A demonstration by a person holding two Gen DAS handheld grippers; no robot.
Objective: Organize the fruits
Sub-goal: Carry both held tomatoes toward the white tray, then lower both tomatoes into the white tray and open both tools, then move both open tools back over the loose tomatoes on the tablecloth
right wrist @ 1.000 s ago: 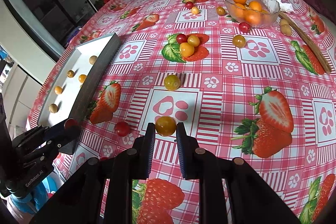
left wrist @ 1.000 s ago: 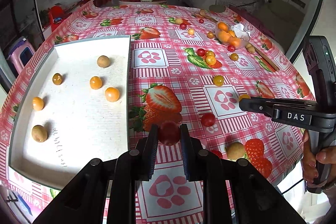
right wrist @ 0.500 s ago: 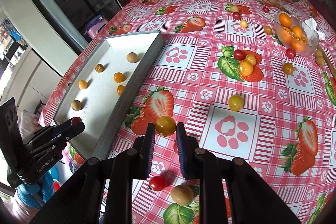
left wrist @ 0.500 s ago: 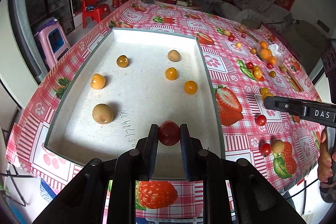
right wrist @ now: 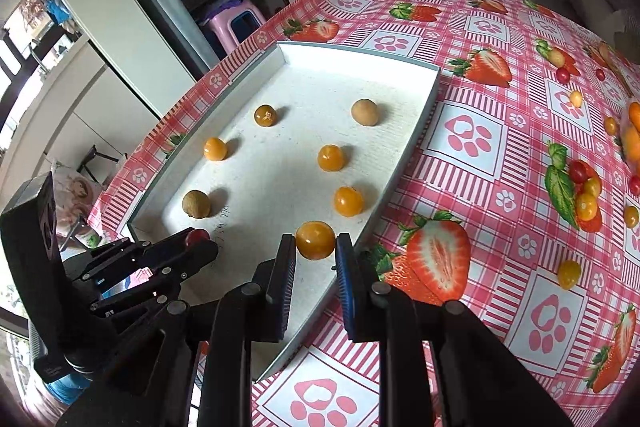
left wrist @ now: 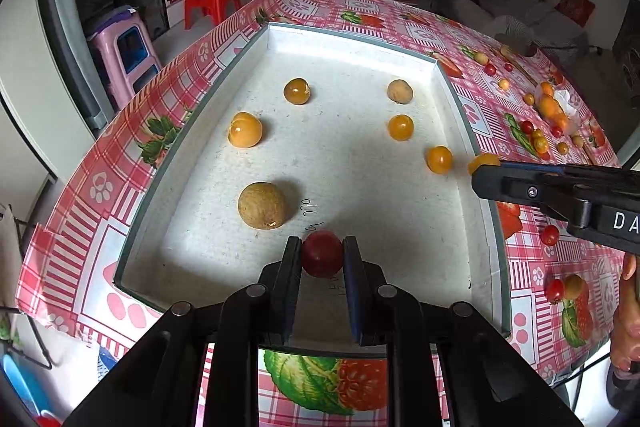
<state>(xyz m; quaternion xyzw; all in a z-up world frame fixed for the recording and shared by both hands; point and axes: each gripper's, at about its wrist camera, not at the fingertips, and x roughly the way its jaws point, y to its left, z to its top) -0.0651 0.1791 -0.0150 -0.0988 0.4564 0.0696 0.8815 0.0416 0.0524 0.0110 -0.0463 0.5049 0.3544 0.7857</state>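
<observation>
A white tray [left wrist: 352,43] [right wrist: 424,107] lies on the strawberry tablecloth and holds several orange and brown fruits. My left gripper [left wrist: 321,251] is shut on a red cherry tomato [left wrist: 321,253] over the tray's near end, next to a brown fruit [left wrist: 262,205]. It also shows in the right wrist view [right wrist: 196,241]. My right gripper [right wrist: 315,247] is shut on an orange fruit [right wrist: 315,239] over the tray's right side. Its tip with the fruit [left wrist: 483,161] shows in the left wrist view.
Loose red and yellow fruits lie on the cloth right of the tray [right wrist: 568,273] [left wrist: 550,234]. A bowl of oranges [left wrist: 550,105] stands far right. The table edge runs just left of the tray; a pink stool [left wrist: 124,47] is beyond it.
Both grippers have moved left from the open cloth to over the tray, each still holding its fruit. The tray looks nearer and larger in both views.
</observation>
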